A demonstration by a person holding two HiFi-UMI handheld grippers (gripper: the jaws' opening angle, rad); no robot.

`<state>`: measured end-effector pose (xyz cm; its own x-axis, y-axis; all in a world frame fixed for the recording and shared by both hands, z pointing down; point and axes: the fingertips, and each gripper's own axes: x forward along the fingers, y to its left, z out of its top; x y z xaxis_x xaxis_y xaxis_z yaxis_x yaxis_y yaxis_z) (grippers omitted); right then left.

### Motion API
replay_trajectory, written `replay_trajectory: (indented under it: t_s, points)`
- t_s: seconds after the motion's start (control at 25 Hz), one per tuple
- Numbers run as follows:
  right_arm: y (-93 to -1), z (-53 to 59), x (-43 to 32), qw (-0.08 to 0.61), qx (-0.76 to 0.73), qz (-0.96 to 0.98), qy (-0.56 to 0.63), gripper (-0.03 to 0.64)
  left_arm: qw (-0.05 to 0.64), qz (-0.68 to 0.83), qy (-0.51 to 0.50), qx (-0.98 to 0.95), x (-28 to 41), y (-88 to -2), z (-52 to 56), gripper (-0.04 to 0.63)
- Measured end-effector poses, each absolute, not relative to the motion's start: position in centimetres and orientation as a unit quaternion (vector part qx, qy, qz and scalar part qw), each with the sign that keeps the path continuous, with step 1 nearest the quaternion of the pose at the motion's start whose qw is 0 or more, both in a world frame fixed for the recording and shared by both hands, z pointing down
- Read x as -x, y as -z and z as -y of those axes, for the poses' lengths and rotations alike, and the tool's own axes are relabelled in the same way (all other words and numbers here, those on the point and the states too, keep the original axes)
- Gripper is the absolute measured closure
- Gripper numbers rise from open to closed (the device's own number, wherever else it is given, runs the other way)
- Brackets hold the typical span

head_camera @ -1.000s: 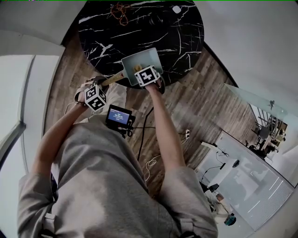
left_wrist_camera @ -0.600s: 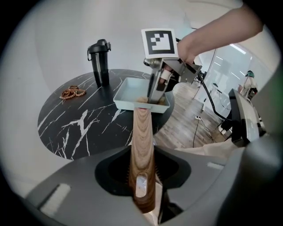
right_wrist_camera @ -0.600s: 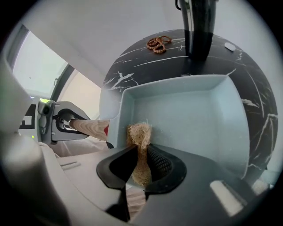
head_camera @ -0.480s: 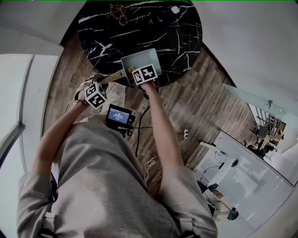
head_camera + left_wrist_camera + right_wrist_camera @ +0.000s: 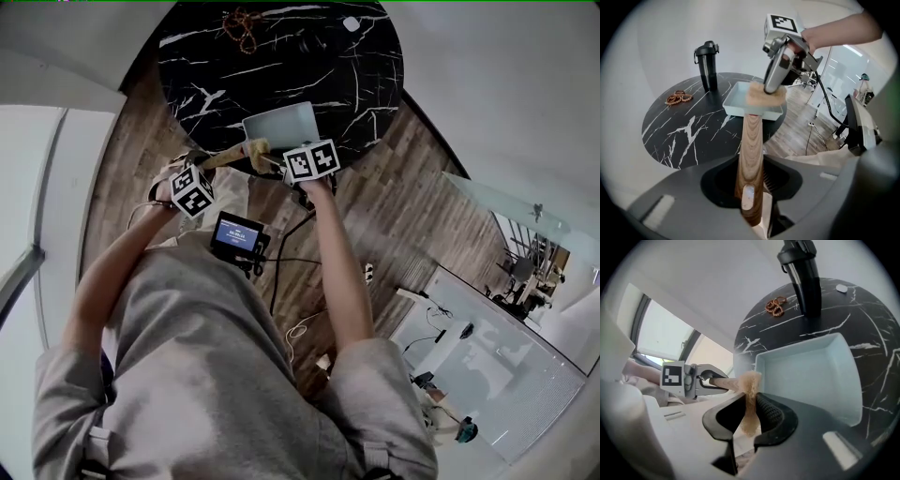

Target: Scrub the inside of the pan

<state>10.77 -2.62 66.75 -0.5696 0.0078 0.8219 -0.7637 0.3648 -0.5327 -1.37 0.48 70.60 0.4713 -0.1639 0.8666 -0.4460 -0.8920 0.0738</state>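
Pale blue-green rectangular pan [image 5: 281, 127] sits on the round black marble tabletop [image 5: 281, 56] at its near edge, w/ light wooden handle [image 5: 751, 150] sticking out past the edge. Left gripper [image 5: 752, 187] is clamped on that handle. Right gripper [image 5: 749, 408] is pinched on a tan fibrous scrub pad [image 5: 749, 394], held at the pan's near rim by the handle joint. Black bottle [image 5: 806, 277] & brown bead bracelet [image 5: 776, 305] are at the far side.
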Motion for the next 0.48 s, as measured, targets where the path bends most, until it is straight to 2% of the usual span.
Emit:
replay_trajectory:
  t_s: [0.16,0.24,0.32,0.48]
  points:
    - [-64.0,3.3,-11.6,0.372,-0.25,0.756,-0.478,0.534,0.146,0.181,-0.479,-0.846,1.3,-70.7,-0.7,0.482]
    - [-63.8,4.1,-13.0,0.398,-0.262,0.755,-0.451,0.532,0.136,0.179,-0.482,-0.847,1.2,-70.5,-0.7,0.482]
    - [-63.8,5.0,-15.1,0.457,-0.27,0.748,-0.398,0.532,0.116,0.169,-0.49,-0.847,1.1,-70.5,-0.8,0.483]
    - [-64.1,6.4,-18.8,0.64,-0.223,0.708,-0.197,0.532,0.1,0.165,-0.501,-0.843,1.3,-70.6,-0.7,0.483]
